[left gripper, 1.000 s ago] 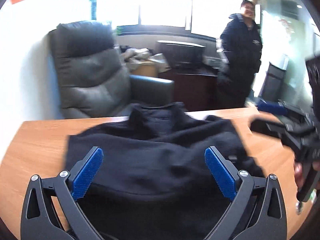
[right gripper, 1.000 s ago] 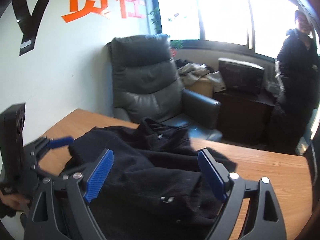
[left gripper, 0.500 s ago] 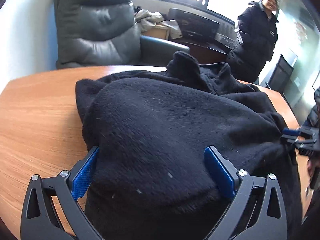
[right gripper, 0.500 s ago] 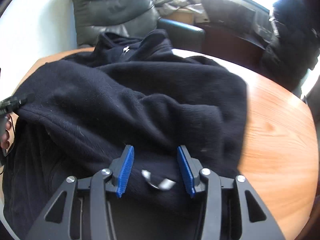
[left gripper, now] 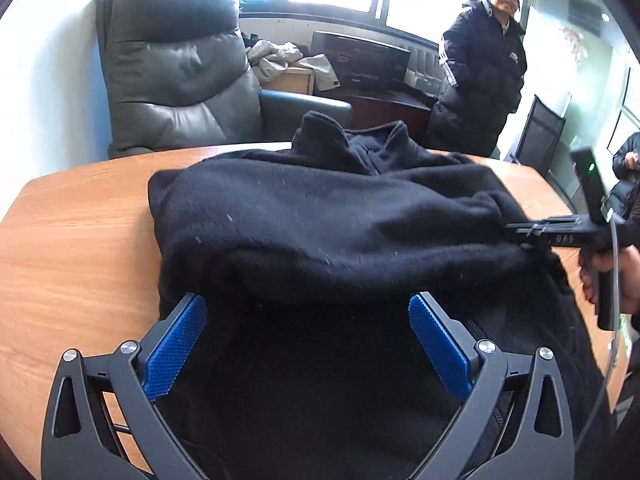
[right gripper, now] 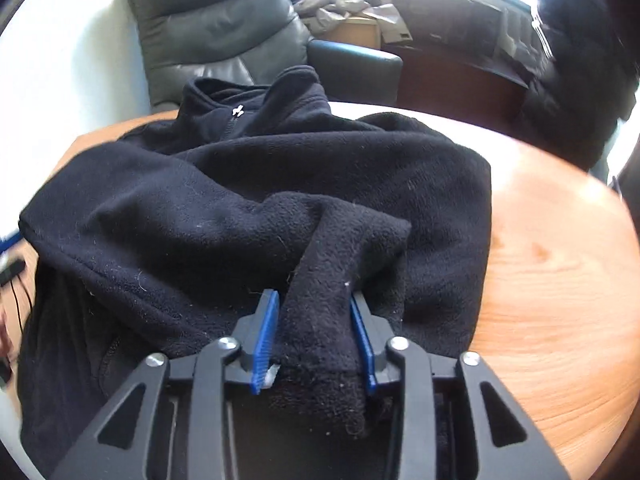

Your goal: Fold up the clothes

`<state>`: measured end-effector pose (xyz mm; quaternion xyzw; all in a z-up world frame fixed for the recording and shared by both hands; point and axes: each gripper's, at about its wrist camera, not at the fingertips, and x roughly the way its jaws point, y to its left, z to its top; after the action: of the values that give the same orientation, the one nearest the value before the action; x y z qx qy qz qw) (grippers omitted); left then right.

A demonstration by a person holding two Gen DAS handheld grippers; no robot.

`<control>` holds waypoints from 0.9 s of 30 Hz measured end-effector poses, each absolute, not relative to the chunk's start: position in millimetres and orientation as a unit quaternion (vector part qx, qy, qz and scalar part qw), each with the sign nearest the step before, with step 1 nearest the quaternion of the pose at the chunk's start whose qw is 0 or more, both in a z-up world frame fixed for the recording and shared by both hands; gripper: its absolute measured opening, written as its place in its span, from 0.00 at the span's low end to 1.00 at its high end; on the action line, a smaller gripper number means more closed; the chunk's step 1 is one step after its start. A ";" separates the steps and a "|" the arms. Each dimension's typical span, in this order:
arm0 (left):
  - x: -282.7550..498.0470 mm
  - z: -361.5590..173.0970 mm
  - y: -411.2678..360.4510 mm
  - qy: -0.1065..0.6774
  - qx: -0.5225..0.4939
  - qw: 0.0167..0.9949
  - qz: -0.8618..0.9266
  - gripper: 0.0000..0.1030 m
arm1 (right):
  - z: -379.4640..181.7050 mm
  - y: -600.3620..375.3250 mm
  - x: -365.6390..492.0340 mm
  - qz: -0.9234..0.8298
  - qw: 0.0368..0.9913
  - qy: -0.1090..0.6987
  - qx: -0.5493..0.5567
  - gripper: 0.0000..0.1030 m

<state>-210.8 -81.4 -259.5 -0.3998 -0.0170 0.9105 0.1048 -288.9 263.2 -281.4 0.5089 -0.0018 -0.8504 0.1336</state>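
Right wrist view: the right gripper (right gripper: 316, 312) is being seen nearest, its jaws having just been closing, and a thick fold of the black fleece jacket (right gripper: 256, 208) is now being pinched between the blue pads (right gripper: 266, 340). The fold is being shown rising out of the jaws as a ridge. The jacket is being spread in a heap over the wooden table (right gripper: 560, 264), its zipped collar standing up at the far edge. Past the table, a grey leather armchair (right gripper: 216, 20) is being seen against the white wall.

Left wrist view: the left gripper (left gripper: 308, 340) is being held with its jaws wide apart, over the jacket (left gripper: 320, 220) near its front edge; whether the pads (left gripper: 176, 344) are touching the fabric is hard to tell, though nothing is being clamped. At the right edge the right gripper (left gripper: 532, 234) is being carried by a hand (left gripper: 612, 280), its tip being buried in the jacket's side. Bare table (left gripper: 72, 248) is being shown to the left. Farther off, the armchair (left gripper: 172, 68) and a person in a dark padded coat (left gripper: 480, 80) are being seen before bright windows.
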 end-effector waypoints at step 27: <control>-208.7 -201.5 -90.5 0.001 -0.349 0.127 0.929 1.00 | -181.2 289.3 -216.3 -0.927 0.052 0.010 0.372 0.79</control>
<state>-208.7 -90.5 -201.5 -0.3485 0.0014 0.9287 0.1267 -216.3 289.3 -181.2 0.3724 0.0100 -0.9265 0.0520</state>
